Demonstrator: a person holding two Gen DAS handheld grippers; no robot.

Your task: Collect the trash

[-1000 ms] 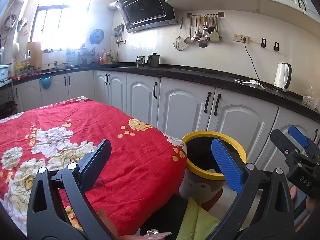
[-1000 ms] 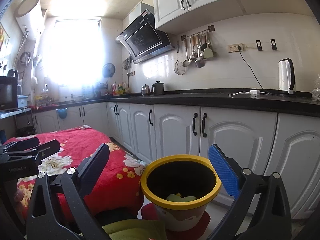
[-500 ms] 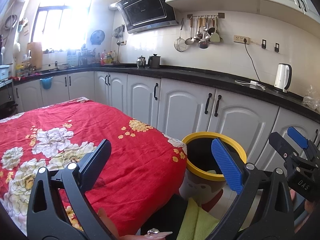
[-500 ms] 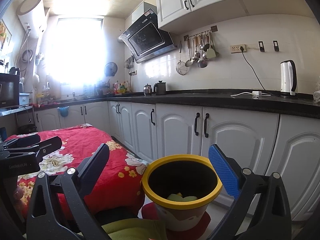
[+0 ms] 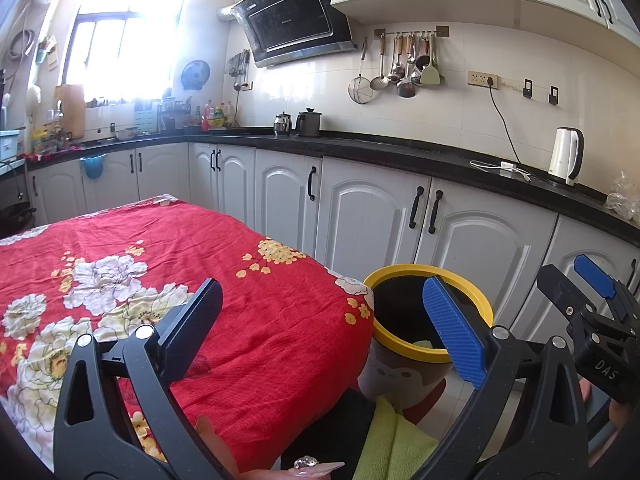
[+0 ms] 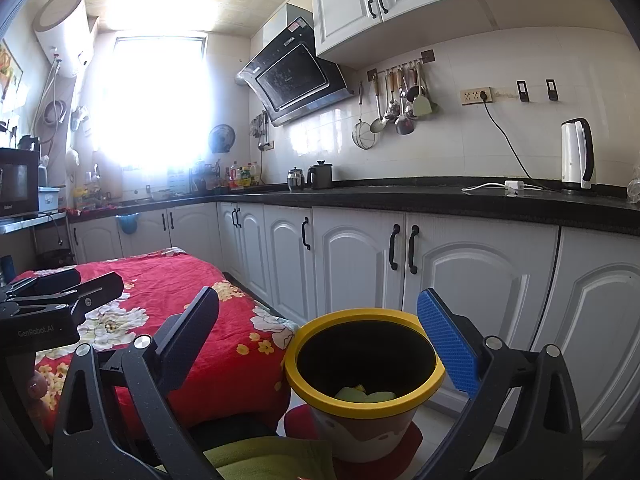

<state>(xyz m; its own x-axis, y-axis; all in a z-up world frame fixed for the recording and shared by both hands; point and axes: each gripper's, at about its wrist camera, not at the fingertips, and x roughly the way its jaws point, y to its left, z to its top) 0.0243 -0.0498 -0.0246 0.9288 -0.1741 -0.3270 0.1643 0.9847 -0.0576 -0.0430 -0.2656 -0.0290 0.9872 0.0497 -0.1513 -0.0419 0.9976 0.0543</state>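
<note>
Both tongs are spread wide apart with nothing between them. The left tongs (image 5: 324, 320) hang over the near right corner of the surface (image 5: 248, 320) with its red floral cloth, while the right tongs (image 6: 320, 332) sit above the yellow-rimmed trash bin (image 6: 362, 400). That bin stands on the floor just off the surface's corner, by the white cabinets (image 6: 472, 280) (some pale green scraps (image 6: 364, 394) are lying at the bottom).
</note>
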